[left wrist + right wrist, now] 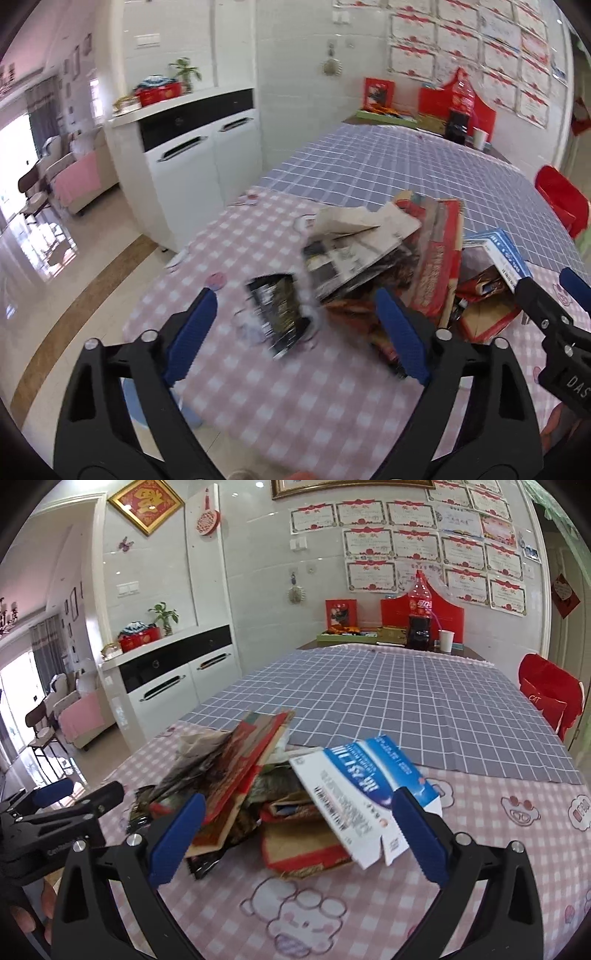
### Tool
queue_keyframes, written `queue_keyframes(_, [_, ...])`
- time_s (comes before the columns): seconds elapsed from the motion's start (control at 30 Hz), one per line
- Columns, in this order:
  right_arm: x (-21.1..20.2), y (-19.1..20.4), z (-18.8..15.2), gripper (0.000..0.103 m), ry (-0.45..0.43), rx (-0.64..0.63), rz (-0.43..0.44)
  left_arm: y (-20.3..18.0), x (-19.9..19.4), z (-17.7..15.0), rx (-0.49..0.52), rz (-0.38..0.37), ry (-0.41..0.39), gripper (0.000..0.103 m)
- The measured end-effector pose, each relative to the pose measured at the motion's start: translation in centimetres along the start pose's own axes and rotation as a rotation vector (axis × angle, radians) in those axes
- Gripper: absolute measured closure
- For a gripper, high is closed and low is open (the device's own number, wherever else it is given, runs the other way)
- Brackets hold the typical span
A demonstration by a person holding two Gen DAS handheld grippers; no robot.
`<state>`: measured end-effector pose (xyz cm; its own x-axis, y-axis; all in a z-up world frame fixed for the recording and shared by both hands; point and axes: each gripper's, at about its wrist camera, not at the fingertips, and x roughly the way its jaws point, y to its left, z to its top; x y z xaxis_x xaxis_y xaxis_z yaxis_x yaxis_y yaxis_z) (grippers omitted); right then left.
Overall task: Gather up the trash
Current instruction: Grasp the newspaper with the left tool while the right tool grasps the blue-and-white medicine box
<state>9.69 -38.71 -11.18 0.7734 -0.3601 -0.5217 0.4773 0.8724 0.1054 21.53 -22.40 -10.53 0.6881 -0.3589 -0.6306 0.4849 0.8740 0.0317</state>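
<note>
A heap of trash lies on the pink checked tablecloth (pixel 332 904): crumpled newspaper (pixel 354 236), a red cardboard sheet (pixel 243 771), a blue-and-white carton (pixel 365 797) and a brown-and-red box (pixel 303 845). A black shiny wrapper (pixel 280 314) lies at the heap's near left edge. It sits between the fingers of my left gripper (pixel 299 332), which is open, with neither pad touching it. My right gripper (pixel 299 840) stands open around the near side of the heap, the carton by its right finger. Each gripper shows in the other's view: the right gripper (pixel 550 291) and the left gripper (pixel 81 794).
A purple checked cloth (pixel 388 701) covers the far half of the table. At its far end stand a cola bottle (pixel 419 620) and a paper cup (pixel 446 640). A white cabinet (pixel 195 166) stands left of the table, a red chair (pixel 550 694) on the right. The table edge drops to the floor (pixel 92 280) at the left.
</note>
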Motion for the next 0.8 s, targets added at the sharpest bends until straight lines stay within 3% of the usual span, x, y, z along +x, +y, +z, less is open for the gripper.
queue_keyframes(0.2, [2.4, -1.5, 0.7, 0.004, 0.029, 0.004, -0.047, -2.6, 3.9, 1.3, 0.087, -0.001, 0.032, 0.025])
queue_keyframes(0.3, [3.5, -2.0, 0.8, 0.004, 0.044, 0.007, -0.053, -3.3, 5.8, 1.5, 0.106, 0.0, 0.071, 0.033])
queue_keyframes(0.4, [4.5, -2.2, 0.9, 0.004, 0.056, 0.003, -0.062, -3.7, 7.1, 1.8, 0.102, -0.007, 0.1, 0.048])
queue_keyframes(0.6, [6.1, -2.5, 1.0, 0.004, 0.093, -0.007, -0.095, -4.6, 9.5, 2.4, 0.132, 0.001, 0.145, 0.048])
queue_keyframes(0.73, [7.4, -2.3, 1.0, 0.004, 0.131, -0.034, -0.128, -4.5, 9.8, 2.5, 0.112, -0.034, 0.154, 0.072])
queue_keyframes(0.8, [7.9, -2.2, 1.0, 0.004, 0.146, -0.042, -0.148, -4.6, 9.5, 2.6, 0.109, -0.025, 0.133, 0.077])
